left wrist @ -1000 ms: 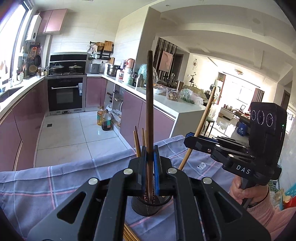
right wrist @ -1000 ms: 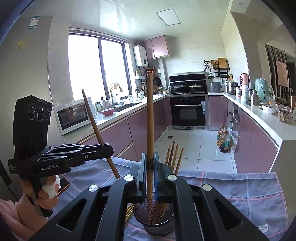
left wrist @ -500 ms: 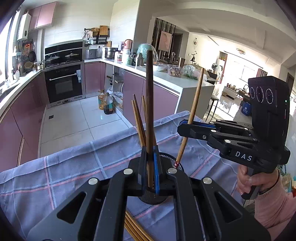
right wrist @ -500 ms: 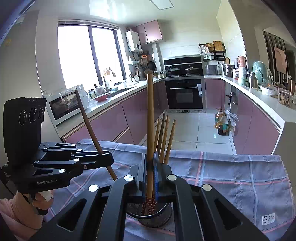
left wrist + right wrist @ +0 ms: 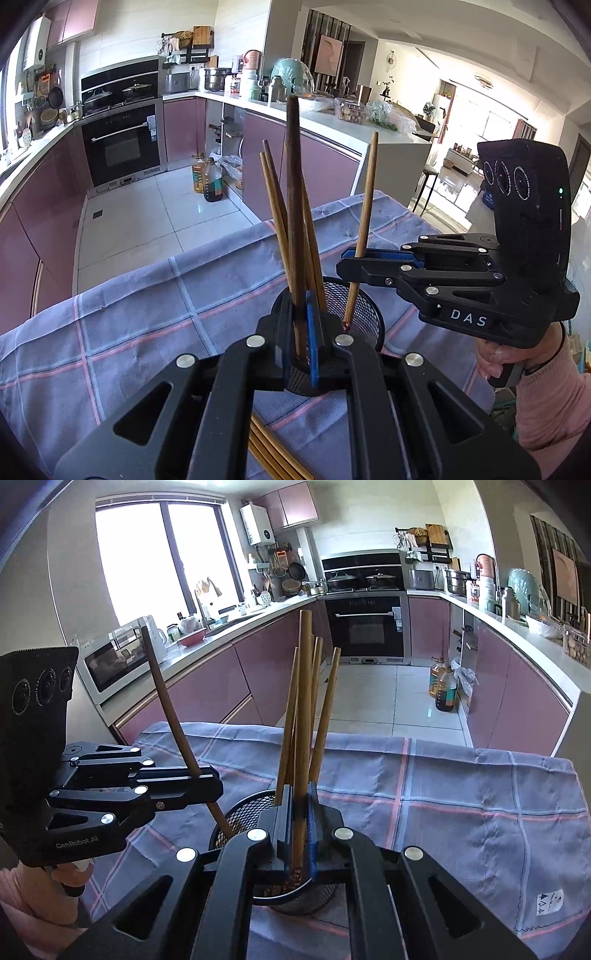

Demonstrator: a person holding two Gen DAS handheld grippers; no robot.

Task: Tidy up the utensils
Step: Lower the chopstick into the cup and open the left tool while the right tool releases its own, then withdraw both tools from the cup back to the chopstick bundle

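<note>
Here, chopstick (image 5: 295, 206) upright between closed jaws, over holder (image 5: 364, 314)

Both grippers matte black plastic, linkage arms with triangular cutouts, silver screw heads. Right gripper (image 5: 352, 260): blue ribbed pads, white "DAS" lettering, green indicator light. Left gripper (image 5: 212, 786): "GenRobot.AI" marking. Three round lenses per housing. Pink knit sleeves (image 5: 550, 402).

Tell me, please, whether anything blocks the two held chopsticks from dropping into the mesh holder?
Nothing visible blocks either chopstick: the left one and the right one already have their tips inside the mesh holder, beside those standing there.
</note>
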